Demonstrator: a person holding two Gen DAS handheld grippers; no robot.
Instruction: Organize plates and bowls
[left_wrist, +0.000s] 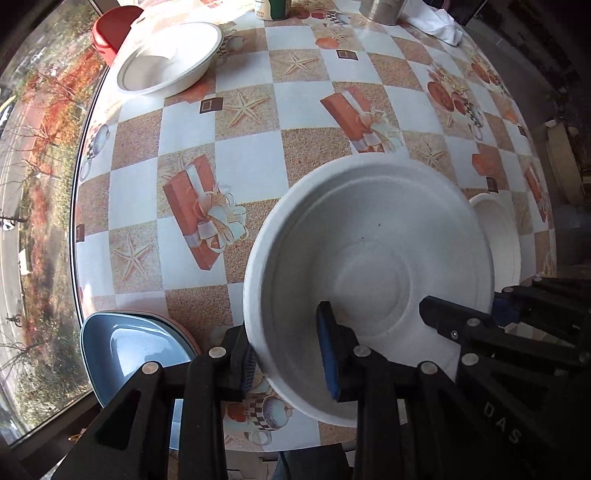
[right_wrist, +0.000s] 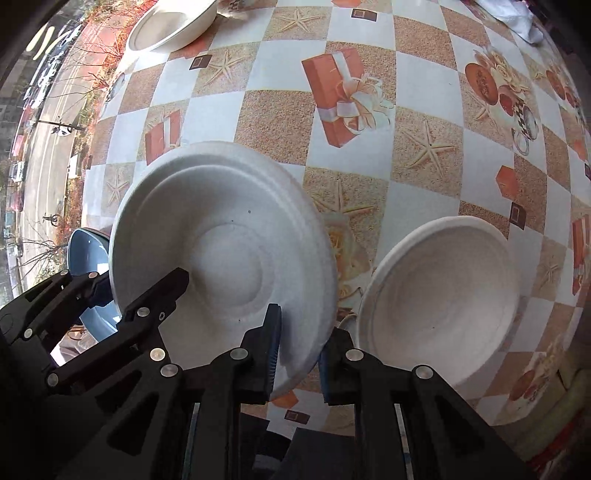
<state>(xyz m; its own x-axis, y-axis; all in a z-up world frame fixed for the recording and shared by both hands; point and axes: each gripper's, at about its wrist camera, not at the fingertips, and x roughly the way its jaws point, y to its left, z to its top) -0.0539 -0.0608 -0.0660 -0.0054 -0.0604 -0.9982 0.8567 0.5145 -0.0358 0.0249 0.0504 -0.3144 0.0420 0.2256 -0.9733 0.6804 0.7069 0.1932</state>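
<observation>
You have both tools on the same white bowl (left_wrist: 369, 273). Your left hand-held gripper (left_wrist: 288, 354) straddles its near-left rim, one pad inside and one outside, jaws narrowed onto the wall. Your right hand-held gripper (right_wrist: 297, 354) does the same at the near-right rim, and it too looks clamped on. The bowl sits tilted, so I judge it lifted or just about to leave the worktop (left_wrist: 243, 155).

By the look of it, the sorting is barely begun. A second white bowl (right_wrist: 443, 295) rests just right of your right hand-held gripper, apart from the held one. A third white bowl (left_wrist: 173, 55) lies well ahead of your left hand-held gripper, at the far-left edge. A blue plate (left_wrist: 125, 350), with what looks like another dish under it, sits just left of your left hand-held gripper. No bowls are nested yet.

The right view gives you the second bowl whole; the left view shows only a sliver of it behind the held bowl. The left view alone shows the cans (left_wrist: 273, 9) and cloth (left_wrist: 436, 22) at the far end.
</observation>
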